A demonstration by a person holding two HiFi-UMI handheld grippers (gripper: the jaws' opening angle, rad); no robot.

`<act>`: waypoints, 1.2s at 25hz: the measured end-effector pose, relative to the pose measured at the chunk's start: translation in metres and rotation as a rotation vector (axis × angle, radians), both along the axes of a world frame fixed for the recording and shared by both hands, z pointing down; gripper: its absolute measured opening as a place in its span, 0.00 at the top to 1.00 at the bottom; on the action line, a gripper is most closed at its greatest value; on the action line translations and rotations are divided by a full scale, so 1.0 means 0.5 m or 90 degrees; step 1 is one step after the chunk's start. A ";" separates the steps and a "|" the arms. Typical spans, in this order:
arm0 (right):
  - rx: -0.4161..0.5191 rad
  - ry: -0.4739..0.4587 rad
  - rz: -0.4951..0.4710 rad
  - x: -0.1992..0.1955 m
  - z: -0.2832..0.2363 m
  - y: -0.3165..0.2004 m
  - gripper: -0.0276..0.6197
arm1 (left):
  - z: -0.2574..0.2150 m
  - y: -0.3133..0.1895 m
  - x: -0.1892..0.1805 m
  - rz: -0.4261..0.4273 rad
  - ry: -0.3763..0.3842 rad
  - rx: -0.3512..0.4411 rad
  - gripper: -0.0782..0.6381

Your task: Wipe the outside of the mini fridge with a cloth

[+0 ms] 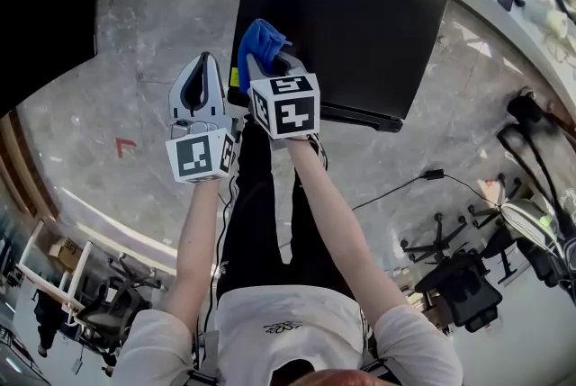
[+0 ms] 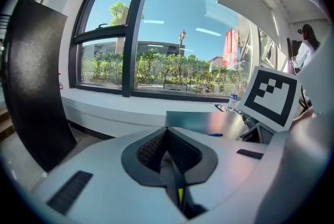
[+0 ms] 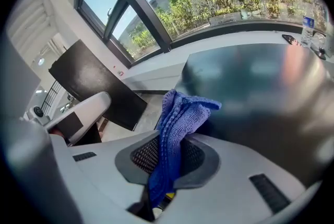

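1. The right gripper (image 1: 270, 67) pinches a blue cloth (image 1: 261, 40) by its lower part, and the free end stands up loose past the jaws.
2. The cloth looks like a soft, light knit. I'd judge it bunches when pushed, so a low hold leaves a pad for wiping.
3. The black mini fridge (image 1: 351, 15) stands on the floor (image 1: 135, 96). The cloth is at its near left top corner; I can't tell whether it touches.
4. The fridge looks stiff, smooth and too heavy to shift under a wipe.
5. The left gripper (image 1: 200, 69) is pressed together on nothing, just left of the right one.
6. A cable (image 1: 405, 186) and an office chair (image 1: 463, 285) lie well off to the right. Only the left gripper might crowd strokes down the fridge's left side.
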State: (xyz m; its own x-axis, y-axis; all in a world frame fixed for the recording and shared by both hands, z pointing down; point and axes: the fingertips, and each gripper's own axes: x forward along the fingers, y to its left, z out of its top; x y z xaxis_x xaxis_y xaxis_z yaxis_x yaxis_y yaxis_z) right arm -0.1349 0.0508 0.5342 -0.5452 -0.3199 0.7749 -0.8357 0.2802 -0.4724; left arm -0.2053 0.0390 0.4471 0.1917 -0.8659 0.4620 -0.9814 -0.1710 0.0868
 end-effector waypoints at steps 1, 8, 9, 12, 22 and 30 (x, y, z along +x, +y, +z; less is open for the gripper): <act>0.000 0.003 0.006 0.014 0.000 0.002 0.83 | 0.000 -0.002 0.012 0.005 0.003 0.000 0.88; -0.003 0.043 0.068 0.166 0.004 0.022 0.83 | 0.006 0.002 0.109 0.070 0.019 -0.008 0.88; -0.002 0.054 0.076 0.195 0.006 0.026 0.83 | 0.007 0.004 0.123 0.084 0.019 -0.009 0.88; 0.004 0.094 0.095 0.292 0.009 0.038 0.83 | 0.006 0.011 0.153 0.115 0.016 -0.012 0.88; 0.003 0.218 0.157 0.610 0.011 0.084 0.83 | 0.015 0.016 0.187 0.121 -0.003 -0.019 0.88; 0.002 0.278 0.187 0.731 0.012 0.106 0.83 | 0.021 0.015 0.176 0.098 -0.009 -0.020 0.88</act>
State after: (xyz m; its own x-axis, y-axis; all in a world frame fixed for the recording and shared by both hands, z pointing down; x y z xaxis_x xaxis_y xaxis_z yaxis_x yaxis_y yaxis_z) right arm 0.2303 0.1038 0.5400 -0.0592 -0.4129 0.9088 -0.9980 0.0051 -0.0627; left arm -0.1175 0.0466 0.4574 0.3142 -0.8123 0.4913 -0.9451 -0.3166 0.0810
